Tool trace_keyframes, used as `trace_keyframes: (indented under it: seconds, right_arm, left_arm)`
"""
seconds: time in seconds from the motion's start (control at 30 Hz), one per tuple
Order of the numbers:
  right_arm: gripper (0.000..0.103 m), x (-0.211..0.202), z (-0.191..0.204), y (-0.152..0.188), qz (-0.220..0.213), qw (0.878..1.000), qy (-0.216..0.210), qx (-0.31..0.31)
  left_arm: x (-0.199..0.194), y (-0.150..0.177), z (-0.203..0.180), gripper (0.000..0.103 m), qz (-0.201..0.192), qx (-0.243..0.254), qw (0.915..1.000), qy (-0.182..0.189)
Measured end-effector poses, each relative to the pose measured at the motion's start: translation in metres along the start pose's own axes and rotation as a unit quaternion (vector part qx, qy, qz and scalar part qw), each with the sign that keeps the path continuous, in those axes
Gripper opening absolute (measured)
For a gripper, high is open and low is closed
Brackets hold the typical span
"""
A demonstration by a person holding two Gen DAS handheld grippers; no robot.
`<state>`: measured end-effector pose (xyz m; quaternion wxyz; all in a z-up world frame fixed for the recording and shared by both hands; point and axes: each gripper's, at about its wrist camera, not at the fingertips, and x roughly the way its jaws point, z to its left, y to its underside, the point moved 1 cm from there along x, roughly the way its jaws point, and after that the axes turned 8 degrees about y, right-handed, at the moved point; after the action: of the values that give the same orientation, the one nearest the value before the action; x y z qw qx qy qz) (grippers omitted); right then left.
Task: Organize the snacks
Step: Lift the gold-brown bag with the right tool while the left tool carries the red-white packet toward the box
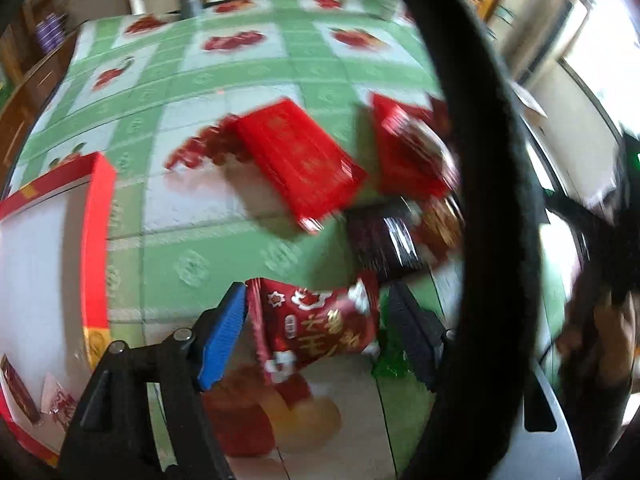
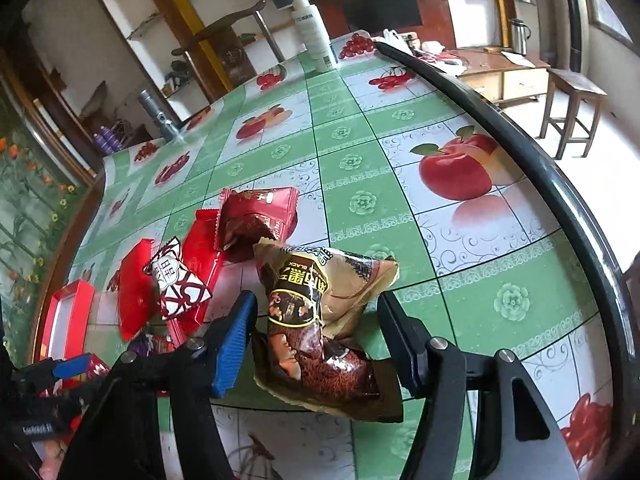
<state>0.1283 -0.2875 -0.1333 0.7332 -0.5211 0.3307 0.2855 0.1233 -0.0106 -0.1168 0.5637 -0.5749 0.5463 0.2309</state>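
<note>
1. The left gripper (image 1: 316, 334) has its jaws spread, with a red snack packet (image 1: 320, 326) printed with white and gold characters between them; the blue pad (image 1: 222, 340) on one side looks to be against the packet's sealed edge, while the dark pad (image 1: 412, 334) on the other side stands a little apart from it. The view is blurred, so I cannot tell whether the packet is actually clamped.
2. At the left edge of that view is an open red box (image 1: 98, 240) with a white inside; a couple of small wrapped items (image 1: 38, 400) lie in its near corner.
3. Farther out on the green fruit-print tabletop (image 1: 200, 256) lie a flat red packet (image 1: 300, 160), a second red packet (image 1: 404, 148) and a dark glossy packet (image 1: 384, 244), close together.
4. The right gripper (image 2: 316, 340) is released, its jaws wide, and a brown-and-tan snack bag (image 2: 320, 316) with "BLACK" on it lies between them; whether either pad touches it is unclear.
5. Beyond the bag, in the right wrist view, a dark red packet (image 2: 256, 216) rests near red packets (image 2: 200, 256), and a small white-and-maroon candy packet (image 2: 176, 280) sits on top of them.
6. A white spray bottle (image 2: 314, 32) stands upright at the far edge of the tabletop.
</note>
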Motion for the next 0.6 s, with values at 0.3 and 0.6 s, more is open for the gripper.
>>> trace_keyframes:
  seconds: [0.3, 0.6]
  right_arm:
    - [0.063, -0.009, -0.006, 0.001, -0.011, 1.0, 0.0, -0.003]
    - [0.063, -0.005, -0.007, -0.002, -0.008, 1.0, -0.002, -0.001]
  left_arm:
    - [-0.021, 0.018, -0.005, 0.073, -0.004, 0.064, 0.9975, -0.031]
    - [0.002, 0.008, -0.023, 0.073, 0.03, 0.261, 0.9643, -0.032]
